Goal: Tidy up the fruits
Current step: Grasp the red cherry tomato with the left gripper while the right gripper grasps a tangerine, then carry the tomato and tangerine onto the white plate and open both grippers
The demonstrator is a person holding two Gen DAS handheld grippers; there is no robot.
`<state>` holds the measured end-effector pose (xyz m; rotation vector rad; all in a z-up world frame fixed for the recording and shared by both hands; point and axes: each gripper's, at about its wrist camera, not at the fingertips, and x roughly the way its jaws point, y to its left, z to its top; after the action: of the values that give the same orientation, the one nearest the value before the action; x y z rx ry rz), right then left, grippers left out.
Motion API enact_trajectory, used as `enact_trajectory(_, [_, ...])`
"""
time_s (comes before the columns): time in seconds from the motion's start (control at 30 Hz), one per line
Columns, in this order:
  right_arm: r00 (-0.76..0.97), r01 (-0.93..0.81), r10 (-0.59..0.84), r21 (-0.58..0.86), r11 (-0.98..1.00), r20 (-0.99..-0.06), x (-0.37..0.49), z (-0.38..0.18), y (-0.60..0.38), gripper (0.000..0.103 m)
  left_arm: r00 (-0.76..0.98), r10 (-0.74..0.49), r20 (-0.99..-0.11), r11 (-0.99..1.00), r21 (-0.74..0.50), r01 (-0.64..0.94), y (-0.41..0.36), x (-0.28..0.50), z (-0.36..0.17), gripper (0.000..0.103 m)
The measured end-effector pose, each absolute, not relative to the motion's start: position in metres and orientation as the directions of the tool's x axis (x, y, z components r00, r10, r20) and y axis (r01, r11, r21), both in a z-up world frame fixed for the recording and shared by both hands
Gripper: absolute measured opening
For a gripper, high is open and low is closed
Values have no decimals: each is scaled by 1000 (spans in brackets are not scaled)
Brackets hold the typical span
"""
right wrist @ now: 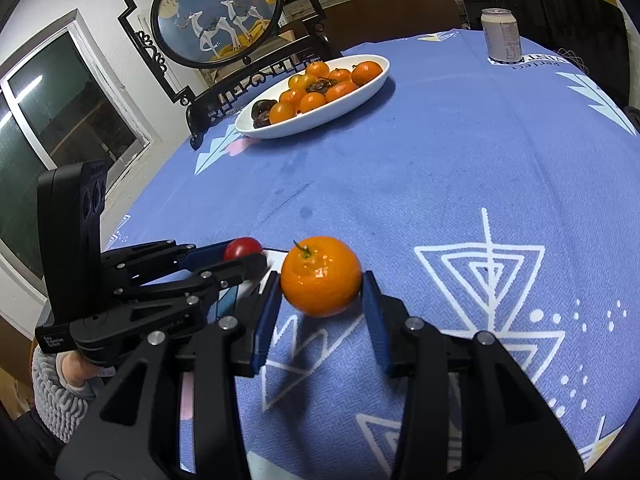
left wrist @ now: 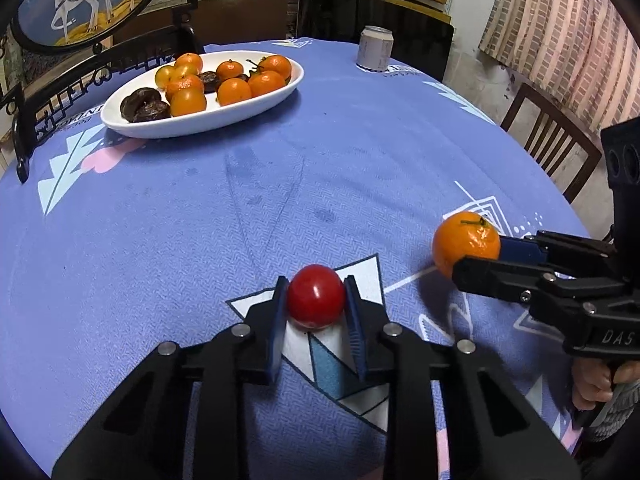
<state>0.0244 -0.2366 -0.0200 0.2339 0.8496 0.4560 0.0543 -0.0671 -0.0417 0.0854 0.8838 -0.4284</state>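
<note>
Left gripper [left wrist: 316,300] clamps a red tomato [left wrist: 316,295]; right gripper [right wrist: 322,280] clamps a tangerine [right wrist: 321,276], both above the blue tablecloth [left wrist: 240,208].

1. We see the left gripper [left wrist: 316,300] built of matte black angular linkages with silver round screw heads and blue finger pads [left wrist: 277,332].
2. The right gripper [right wrist: 320,292] matches it (white lettering "DAS" shows on its body in the left wrist view).
3. Each hand [left wrist: 592,384] shows bare skin below a fuzzy grey sleeve [right wrist: 56,396].
</note>
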Motion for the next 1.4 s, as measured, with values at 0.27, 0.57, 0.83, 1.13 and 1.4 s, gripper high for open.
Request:
enact_trajectory(0.27, [561, -281, 476, 385, 879, -677, 27, -24, -237, 41, 590, -325, -739, 922, -110, 371, -56, 51, -35, 29])
enact_trajectory(0.57, [547, -276, 459, 367, 888, -700, 30, -19, -234, 41, 674, -243, -697, 953, -43, 299, -42, 51, -20, 29])
enact_trajectory(0.83, [597, -339, 410, 246, 908, -690, 40, 28, -216, 41, 748, -156, -645, 977, 8, 211, -19, 65, 6, 29])
enact_trajectory(1.13, [598, -352, 387, 204, 913, -702, 87, 47, -195, 41, 774, -122, -622, 981, 44, 190, -13, 102, 26, 29])
enact_trajectory(1.4, [638, -329, 386, 217, 919, -666, 162, 59, -177, 41, 757, -127, -640, 986, 4, 169, -3, 181, 33, 29])
